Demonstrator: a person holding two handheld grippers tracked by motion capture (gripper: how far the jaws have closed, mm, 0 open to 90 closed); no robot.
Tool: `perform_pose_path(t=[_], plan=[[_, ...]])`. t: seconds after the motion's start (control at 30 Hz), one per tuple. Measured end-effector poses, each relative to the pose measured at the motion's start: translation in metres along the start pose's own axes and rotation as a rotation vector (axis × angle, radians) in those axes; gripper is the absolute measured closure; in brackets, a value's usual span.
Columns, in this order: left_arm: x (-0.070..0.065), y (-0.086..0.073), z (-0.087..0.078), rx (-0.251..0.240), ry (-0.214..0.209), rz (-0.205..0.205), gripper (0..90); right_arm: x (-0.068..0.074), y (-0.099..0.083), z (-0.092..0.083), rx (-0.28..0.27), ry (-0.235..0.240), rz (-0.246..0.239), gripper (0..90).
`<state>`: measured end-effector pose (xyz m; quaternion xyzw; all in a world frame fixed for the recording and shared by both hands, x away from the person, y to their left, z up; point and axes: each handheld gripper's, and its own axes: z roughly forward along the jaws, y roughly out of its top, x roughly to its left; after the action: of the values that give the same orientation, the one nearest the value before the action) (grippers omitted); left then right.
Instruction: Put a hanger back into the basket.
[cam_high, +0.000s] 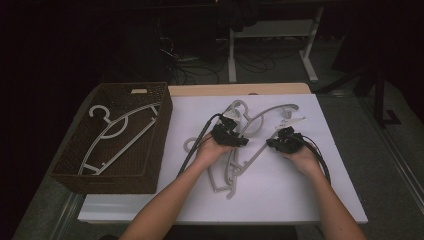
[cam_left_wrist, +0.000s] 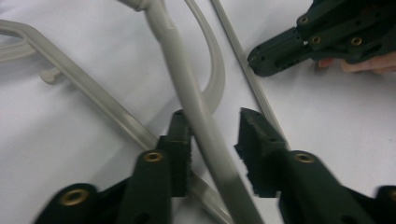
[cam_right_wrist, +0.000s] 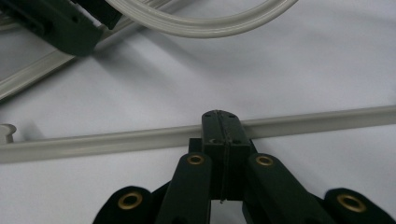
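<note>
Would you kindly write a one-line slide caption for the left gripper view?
Left gripper, jaws open, straddles a pale grey plastic hanger arm on the white tabletop.

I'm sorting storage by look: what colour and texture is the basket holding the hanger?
Dark brown woven wicker basket, clearest in the high view; the hanger in it is pale grey.

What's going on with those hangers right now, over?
Left gripper open astride a hanger arm. Right gripper shut at a hanger bar. Hangers tangled.
</note>
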<state>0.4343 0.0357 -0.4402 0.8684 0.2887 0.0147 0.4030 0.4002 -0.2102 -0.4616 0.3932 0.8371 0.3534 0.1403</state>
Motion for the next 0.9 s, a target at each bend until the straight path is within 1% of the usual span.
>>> perform_pose_path(t=[0.03,0.1,0.2,0.3,0.33,0.37,0.47,0.53,0.57,0.67,0.77,0.9], plan=[[0.001,0.0,-0.001,-0.005,-0.005,-0.008,70.4,0.0,0.0,0.0,0.0,-0.001,-0.002,88.8],[0.002,0.001,-0.001,-0.01,-0.017,-0.026,71.3,0.0,0.0,0.0,-0.005,0.0,0.002,88.8],[0.002,0.002,-0.002,-0.018,-0.009,-0.039,72.5,-0.001,0.0,-0.001,-0.007,0.003,0.004,88.8],[0.003,0.004,-0.005,-0.032,0.018,-0.064,74.7,0.0,0.001,-0.001,-0.012,0.01,0.009,88.7],[0.003,0.004,-0.005,-0.032,0.018,-0.064,76.1,0.0,0.001,-0.001,-0.012,0.01,0.009,88.7],[0.004,0.006,-0.009,-0.044,0.045,-0.083,78.0,0.001,0.001,-0.002,-0.019,0.019,0.007,85.3],[0.005,0.007,-0.011,-0.041,0.062,-0.081,79.4,0.003,0.002,-0.004,-0.029,0.023,0.003,83.6],[0.004,0.008,-0.014,-0.044,0.084,-0.072,81.0,0.004,0.004,-0.008,-0.043,0.03,0.005,82.4],[0.004,0.009,-0.016,-0.048,0.083,-0.07,81.5,0.004,0.004,-0.011,-0.053,0.033,0.004,81.5],[0.002,0.012,-0.024,-0.054,0.107,-0.05,81.5,0.006,0.005,-0.021,-0.087,0.051,0.018,75.8],[0.001,0.016,-0.035,-0.065,0.124,-0.056,81.5,0.009,0.005,-0.032,-0.127,0.063,0.021,66.4],[-0.001,0.023,-0.055,-0.074,0.147,-0.048,81.5,0.016,0.003,-0.047,-0.156,0.073,0.021,53.6]])
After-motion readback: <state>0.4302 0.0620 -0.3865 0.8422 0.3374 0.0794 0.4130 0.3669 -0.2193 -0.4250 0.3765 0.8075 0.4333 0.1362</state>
